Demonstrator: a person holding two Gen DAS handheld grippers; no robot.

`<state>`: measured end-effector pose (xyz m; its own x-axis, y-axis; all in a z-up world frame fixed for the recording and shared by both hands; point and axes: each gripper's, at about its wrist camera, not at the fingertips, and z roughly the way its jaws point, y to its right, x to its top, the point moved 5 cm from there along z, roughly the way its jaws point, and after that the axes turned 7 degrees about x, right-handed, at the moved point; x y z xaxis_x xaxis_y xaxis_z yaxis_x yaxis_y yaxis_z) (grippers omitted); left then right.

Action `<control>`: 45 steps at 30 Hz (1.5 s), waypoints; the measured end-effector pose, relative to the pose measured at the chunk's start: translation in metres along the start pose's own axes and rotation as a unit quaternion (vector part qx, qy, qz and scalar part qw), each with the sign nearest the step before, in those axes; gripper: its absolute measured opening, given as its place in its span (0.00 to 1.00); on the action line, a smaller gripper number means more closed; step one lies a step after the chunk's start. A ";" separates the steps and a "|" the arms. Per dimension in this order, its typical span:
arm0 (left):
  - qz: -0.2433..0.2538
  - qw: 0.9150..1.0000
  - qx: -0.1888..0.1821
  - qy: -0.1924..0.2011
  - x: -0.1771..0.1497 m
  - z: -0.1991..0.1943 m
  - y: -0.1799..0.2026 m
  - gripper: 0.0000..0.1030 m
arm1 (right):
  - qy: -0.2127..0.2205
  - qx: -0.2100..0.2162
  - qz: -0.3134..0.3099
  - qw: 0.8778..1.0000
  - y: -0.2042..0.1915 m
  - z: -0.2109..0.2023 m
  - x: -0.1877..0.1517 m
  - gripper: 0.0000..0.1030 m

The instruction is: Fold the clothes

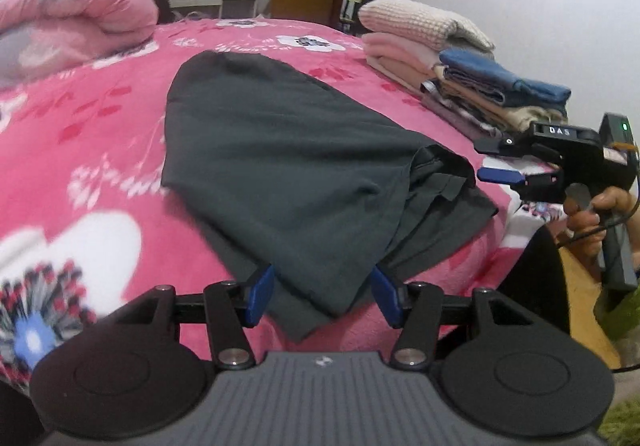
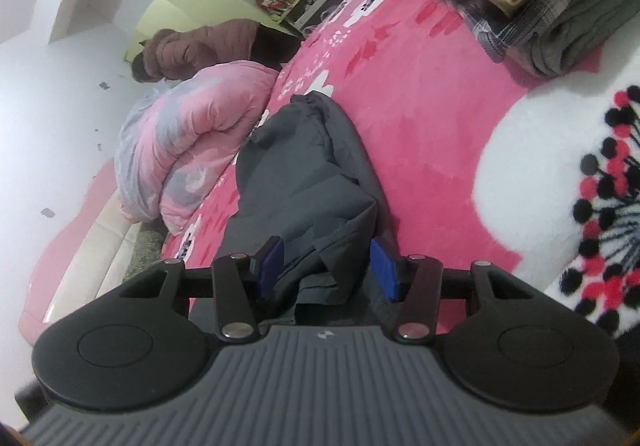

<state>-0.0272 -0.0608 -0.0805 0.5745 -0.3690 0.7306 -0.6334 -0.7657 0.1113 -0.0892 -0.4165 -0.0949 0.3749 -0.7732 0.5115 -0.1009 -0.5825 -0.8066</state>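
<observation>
A dark grey garment [image 1: 280, 150] lies half folded on the pink flowered bedspread [image 1: 100, 134], its near corner pointing at me. My left gripper [image 1: 324, 296] stands open over that corner, with the cloth lying loose between the blue pads [image 1: 262, 296] and neither pad pressing it. At the garment's right edge, by the collar, my right gripper [image 1: 494, 160] is held by a hand [image 1: 600, 214]. In the right wrist view the right gripper [image 2: 328, 268] is open, with a bunched fold of the garment [image 2: 304, 182] between its fingers, not pinched.
A stack of folded clothes [image 1: 460, 86] sits at the bed's far right, close behind the right gripper, and it also shows in the right wrist view [image 2: 560, 6]. A rolled pink quilt [image 1: 68, 18] lies far left. The bed edge [image 1: 516, 230] drops off at the right.
</observation>
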 end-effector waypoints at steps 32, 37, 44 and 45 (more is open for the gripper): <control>-0.071 0.994 -0.047 -0.069 -0.008 0.023 -0.023 0.47 | -0.103 -0.149 -0.284 0.941 -0.046 0.036 -0.010 0.05; -0.115 0.989 -0.060 -0.070 -0.003 0.025 -0.032 0.46 | -0.040 -0.128 -0.232 0.963 -0.030 0.001 -0.015 0.04; -0.175 0.977 -0.082 -0.088 0.004 0.041 -0.042 0.38 | 0.009 -0.107 -0.197 0.975 -0.006 -0.013 -0.019 0.04; -0.178 0.976 -0.080 -0.095 0.003 0.044 -0.042 0.36 | 0.013 -0.107 -0.189 0.976 -0.003 -0.015 -0.019 0.04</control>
<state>0.0240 -0.0532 -0.1123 0.8491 -0.1980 0.4897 -0.4407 -0.7766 0.4502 -0.1102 -0.4040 -0.0979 0.3989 -0.4976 0.7702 -0.1506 -0.8641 -0.4803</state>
